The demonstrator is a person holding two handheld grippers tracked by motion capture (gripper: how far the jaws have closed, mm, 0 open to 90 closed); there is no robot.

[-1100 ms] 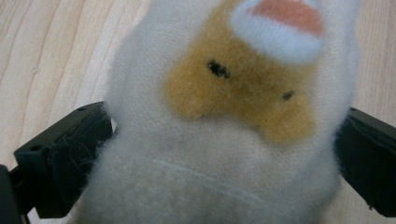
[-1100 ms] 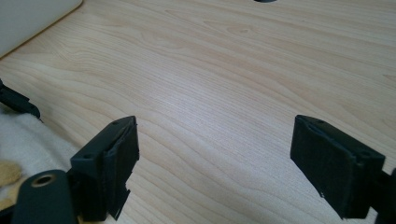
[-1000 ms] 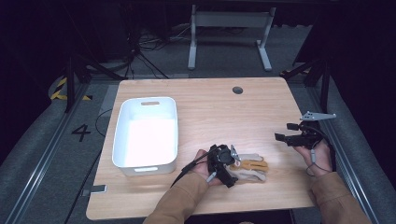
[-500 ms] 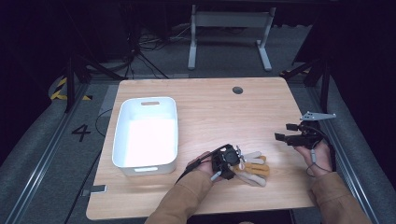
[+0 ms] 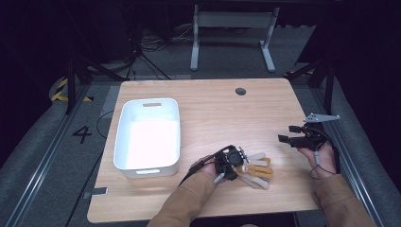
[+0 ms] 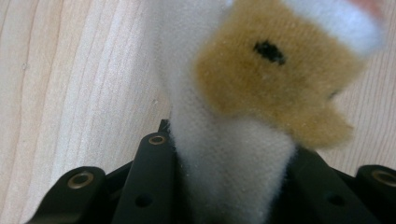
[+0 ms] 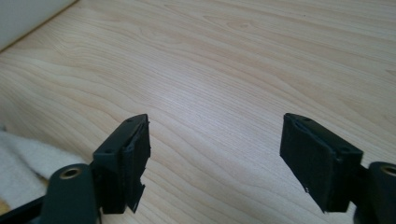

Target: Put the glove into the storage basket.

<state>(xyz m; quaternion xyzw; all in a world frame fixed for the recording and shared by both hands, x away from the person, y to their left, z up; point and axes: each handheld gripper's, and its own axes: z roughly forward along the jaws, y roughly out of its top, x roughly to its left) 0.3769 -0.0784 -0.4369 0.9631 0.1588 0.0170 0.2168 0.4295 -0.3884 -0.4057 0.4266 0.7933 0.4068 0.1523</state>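
Wooden table (image 5: 208, 109): left gripper (image 5: 230, 163) clamps plush toy (image 5: 255, 169) beside white bin (image 5: 147, 135)

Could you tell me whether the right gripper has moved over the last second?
No. The right gripper sits at the same spot near the table's right edge.

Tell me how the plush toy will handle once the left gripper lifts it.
The plush toy looks furry and soft, so it will probably sag. The left gripper pinches its white part, which bulges, suggesting squashy stuffing. It is likely light.
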